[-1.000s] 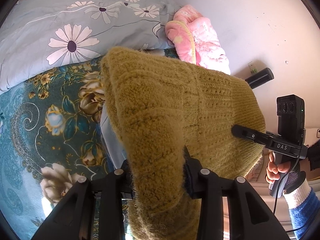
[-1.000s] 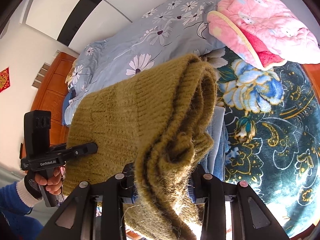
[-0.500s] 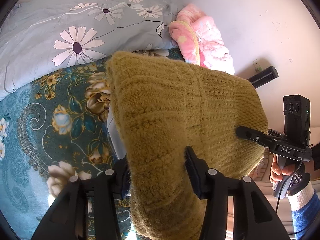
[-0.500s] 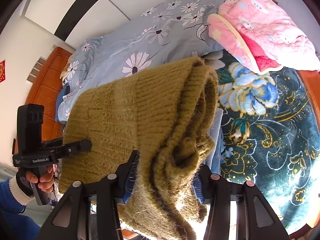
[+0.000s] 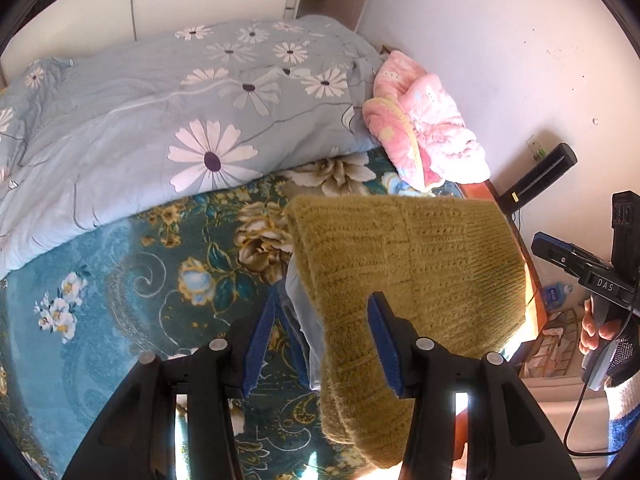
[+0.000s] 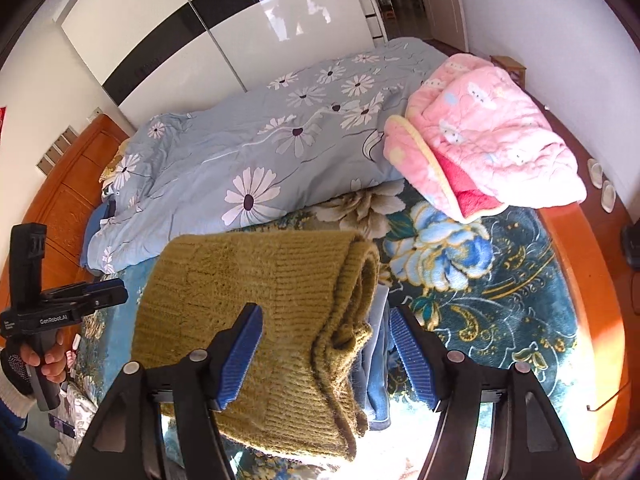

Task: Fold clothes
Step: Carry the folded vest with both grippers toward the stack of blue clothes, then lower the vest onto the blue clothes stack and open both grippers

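Observation:
A folded mustard knit sweater (image 5: 404, 264) lies on top of folded blue clothes (image 5: 298, 300) on the teal floral bedspread (image 5: 120, 280). My left gripper (image 5: 320, 320) is open, its blue pads either side of the sweater's near end, not pinching it. In the right wrist view the sweater (image 6: 260, 292) rests on the blue pile (image 6: 376, 360). My right gripper (image 6: 324, 344) is open wide around the sweater's folded edge. Each gripper shows in the other's view, the right one (image 5: 560, 256) and the left one (image 6: 104, 294) both drawn back from the sweater.
A light blue daisy quilt (image 5: 180, 120) covers the far half of the bed. A pink padded blanket (image 6: 480, 140) lies bunched at the far right corner. The wooden bed frame (image 6: 592, 288) runs along the right edge. A white wall and wardrobe stand behind.
Both grippers have opened and let go of the sweater. They have pulled back and up, and the sweater now rests on the blue pile.

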Demonstrator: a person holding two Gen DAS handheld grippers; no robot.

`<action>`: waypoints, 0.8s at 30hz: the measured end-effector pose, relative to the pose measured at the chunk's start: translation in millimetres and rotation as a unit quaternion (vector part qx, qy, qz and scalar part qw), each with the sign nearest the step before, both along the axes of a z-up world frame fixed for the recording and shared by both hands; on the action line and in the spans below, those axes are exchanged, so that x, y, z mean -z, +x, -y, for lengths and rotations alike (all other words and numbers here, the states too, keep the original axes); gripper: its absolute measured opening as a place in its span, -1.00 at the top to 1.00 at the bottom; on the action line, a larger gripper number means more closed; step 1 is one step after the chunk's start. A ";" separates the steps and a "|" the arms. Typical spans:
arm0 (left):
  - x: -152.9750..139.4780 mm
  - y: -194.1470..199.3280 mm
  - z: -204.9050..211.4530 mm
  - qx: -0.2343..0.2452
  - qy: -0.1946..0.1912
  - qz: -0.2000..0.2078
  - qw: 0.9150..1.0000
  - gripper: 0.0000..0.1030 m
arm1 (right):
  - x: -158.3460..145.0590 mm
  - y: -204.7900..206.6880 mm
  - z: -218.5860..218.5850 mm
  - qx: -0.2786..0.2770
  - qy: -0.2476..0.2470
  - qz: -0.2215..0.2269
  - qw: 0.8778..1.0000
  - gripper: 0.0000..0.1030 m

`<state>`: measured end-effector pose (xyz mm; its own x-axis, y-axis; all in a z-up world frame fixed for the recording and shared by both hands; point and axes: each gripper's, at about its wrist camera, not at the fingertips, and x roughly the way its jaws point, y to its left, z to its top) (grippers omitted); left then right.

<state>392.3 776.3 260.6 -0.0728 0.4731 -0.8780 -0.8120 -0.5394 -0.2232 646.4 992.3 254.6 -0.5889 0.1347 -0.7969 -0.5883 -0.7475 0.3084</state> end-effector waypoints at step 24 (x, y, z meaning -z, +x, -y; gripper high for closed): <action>76.7 23.8 -37.1 0.059 -0.069 0.026 0.996 0.05 | 60.5 -35.3 3.7 -0.016 -0.060 0.065 0.996 0.65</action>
